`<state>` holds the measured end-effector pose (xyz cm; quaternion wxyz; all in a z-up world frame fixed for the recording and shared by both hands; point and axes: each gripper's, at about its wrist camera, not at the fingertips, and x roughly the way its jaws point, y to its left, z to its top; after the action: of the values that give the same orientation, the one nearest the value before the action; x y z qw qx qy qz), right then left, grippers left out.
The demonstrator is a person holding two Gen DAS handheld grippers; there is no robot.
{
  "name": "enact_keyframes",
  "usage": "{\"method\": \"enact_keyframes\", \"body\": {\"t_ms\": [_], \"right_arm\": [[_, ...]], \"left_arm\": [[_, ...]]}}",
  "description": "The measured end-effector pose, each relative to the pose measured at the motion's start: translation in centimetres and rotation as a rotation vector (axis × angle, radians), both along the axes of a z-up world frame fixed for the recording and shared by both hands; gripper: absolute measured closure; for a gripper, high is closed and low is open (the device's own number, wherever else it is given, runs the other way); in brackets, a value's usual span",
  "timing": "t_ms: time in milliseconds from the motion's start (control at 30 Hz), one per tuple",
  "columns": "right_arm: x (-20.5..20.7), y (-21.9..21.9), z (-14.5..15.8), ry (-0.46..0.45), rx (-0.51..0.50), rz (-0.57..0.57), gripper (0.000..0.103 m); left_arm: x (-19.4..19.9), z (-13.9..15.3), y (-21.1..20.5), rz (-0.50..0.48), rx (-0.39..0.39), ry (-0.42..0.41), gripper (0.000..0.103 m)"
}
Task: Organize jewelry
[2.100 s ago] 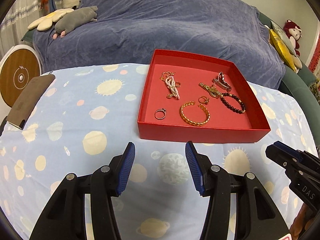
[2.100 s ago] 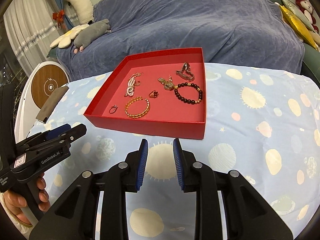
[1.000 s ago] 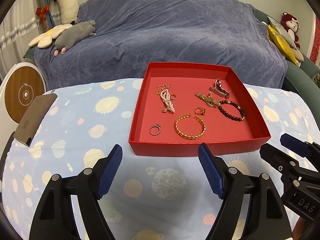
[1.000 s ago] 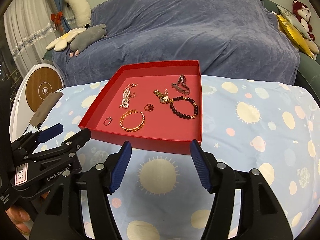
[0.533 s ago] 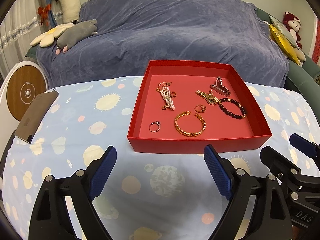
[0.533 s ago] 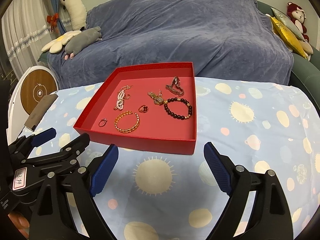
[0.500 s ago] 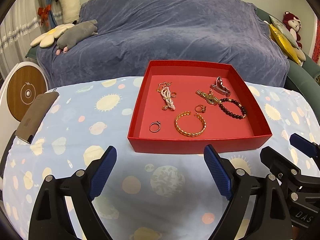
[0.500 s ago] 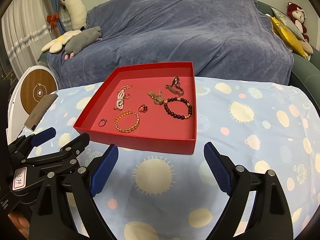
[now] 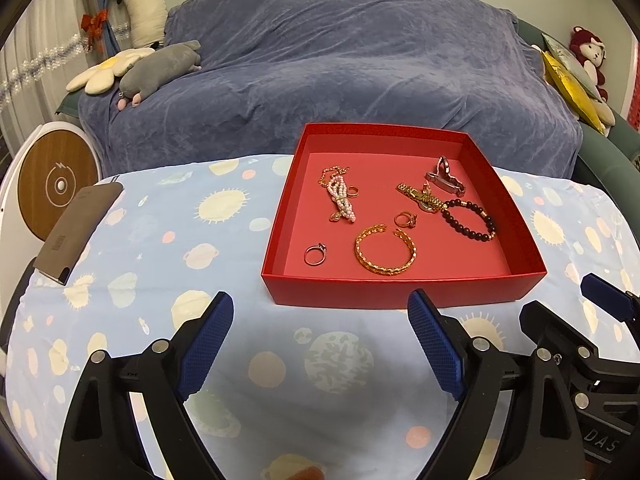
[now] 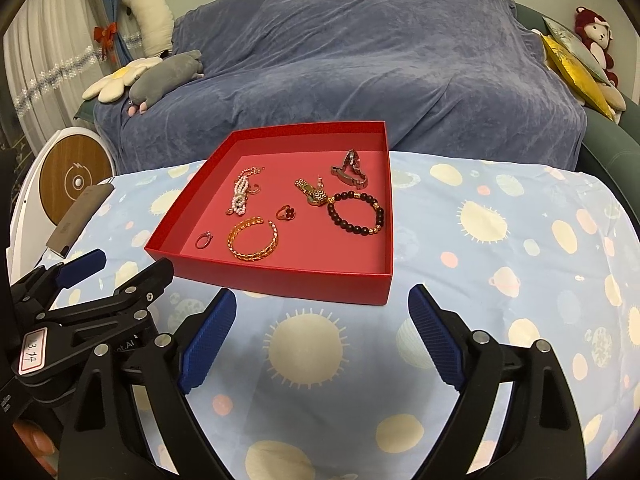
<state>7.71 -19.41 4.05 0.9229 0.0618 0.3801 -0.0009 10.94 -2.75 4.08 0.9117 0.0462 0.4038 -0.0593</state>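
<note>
Held left gripper [image 9: 320, 316] and right gripper [image 10: 322, 314] wide apart, empty, before red box [image 9: 400, 290] with gold bangle [image 9: 385, 251].

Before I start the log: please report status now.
Left gripper open, empty. Right gripper open, empty. Jewelry all in red box, untouched. Nothing between grippers and box.

A box [image 9: 400, 294] sits on the table [image 9: 160, 248], with a sofa [image 9: 340, 60] behind it at 12 o'clock. Inside, a bangle [image 9: 385, 254] lies at 6, a ring [image 9: 315, 255] at 7, pearls [image 9: 340, 198] at 10, a clip [image 9: 444, 178] at 1 and beads [image 9: 470, 220] at 3. A phone [image 9: 76, 232] lies on the table well to 9 o'clock of the box.
</note>
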Motion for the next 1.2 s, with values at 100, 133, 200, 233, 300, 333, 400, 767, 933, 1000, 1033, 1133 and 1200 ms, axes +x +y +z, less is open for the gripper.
{"method": "enact_keyframes", "body": {"t_ms": [100, 133, 200, 233, 300, 333, 400, 767, 933, 1000, 1033, 1133, 1200], "right_arm": [[0.03, -0.04, 0.00, 0.000, -0.001, 0.000, 0.018], [0.03, -0.03, -0.03, 0.000, 0.000, -0.001, 0.018], [0.04, -0.01, -0.05, 0.000, -0.001, -0.002, 0.018], [0.04, -0.02, -0.04, 0.000, -0.001, -0.001, 0.018], [0.03, -0.05, -0.08, -0.001, -0.002, -0.002, 0.018], [0.04, -0.02, -0.04, 0.000, 0.000, -0.002, 0.018], [0.03, -0.06, -0.08, 0.000, 0.001, -0.002, 0.018], [-0.13, -0.01, -0.07, -0.004, -0.007, 0.001, 0.018], [-0.22, 0.14, -0.04, -0.004, -0.008, 0.002, 0.018], [-0.20, 0.17, -0.05, -0.003, -0.009, 0.003, 0.018], [-0.22, 0.16, -0.05, -0.004, -0.009, 0.002, 0.018], [-0.20, 0.17, -0.07, -0.002, -0.009, 0.004, 0.018], [-0.21, 0.18, -0.08, -0.002, -0.012, 0.005, 0.018]], "left_arm": [[-0.05, -0.02, -0.03, 0.003, 0.004, -0.006, 0.017], [-0.04, -0.03, -0.02, 0.003, 0.003, -0.006, 0.017], [-0.04, -0.03, -0.01, 0.004, 0.005, -0.006, 0.017], [-0.05, -0.03, -0.02, 0.005, 0.005, -0.007, 0.017], [-0.08, -0.03, -0.03, 0.006, 0.007, -0.011, 0.017], [-0.11, -0.04, -0.07, 0.007, 0.008, -0.012, 0.017], [-0.15, -0.01, -0.03, 0.008, 0.011, -0.013, 0.017], [-0.06, 0.19, 0.19, 0.023, 0.007, -0.017, 0.017], [0.00, 0.19, 0.27, 0.024, 0.000, -0.017, 0.017], [0.03, 0.19, 0.29, 0.022, -0.002, -0.015, 0.017], [0.04, 0.17, 0.30, 0.020, -0.003, -0.014, 0.017], [-0.03, 0.21, 0.32, 0.027, 0.001, -0.020, 0.017], [-0.07, 0.21, 0.24, 0.029, 0.012, -0.025, 0.017]]}}
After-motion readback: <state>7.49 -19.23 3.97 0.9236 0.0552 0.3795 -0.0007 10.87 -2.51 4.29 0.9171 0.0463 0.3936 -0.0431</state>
